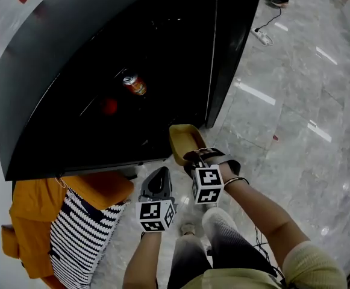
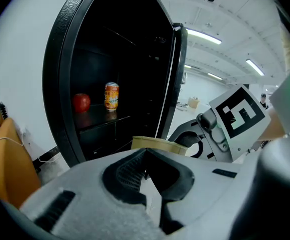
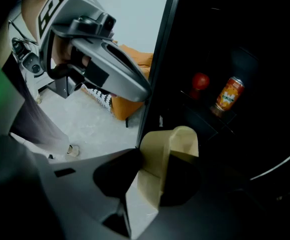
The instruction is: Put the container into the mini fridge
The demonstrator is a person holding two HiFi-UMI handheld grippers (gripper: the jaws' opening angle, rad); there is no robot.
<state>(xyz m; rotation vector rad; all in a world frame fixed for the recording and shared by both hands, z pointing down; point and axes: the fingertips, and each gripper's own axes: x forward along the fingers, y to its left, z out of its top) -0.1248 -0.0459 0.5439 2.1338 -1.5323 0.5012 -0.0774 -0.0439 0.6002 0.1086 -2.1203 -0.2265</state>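
right hand-held gripper point(image 1: 194, 156): pinching wall of tan container point(image 1: 185, 139) | left hand-held gripper point(image 1: 158, 181): jaws pressed together, nothing between | mini fridge point(image 1: 48, 71): open, can point(image 1: 134, 84) on shelf

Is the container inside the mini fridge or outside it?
Outside. The right gripper holds the container in front of the open mini fridge, short of the shelf with the can.
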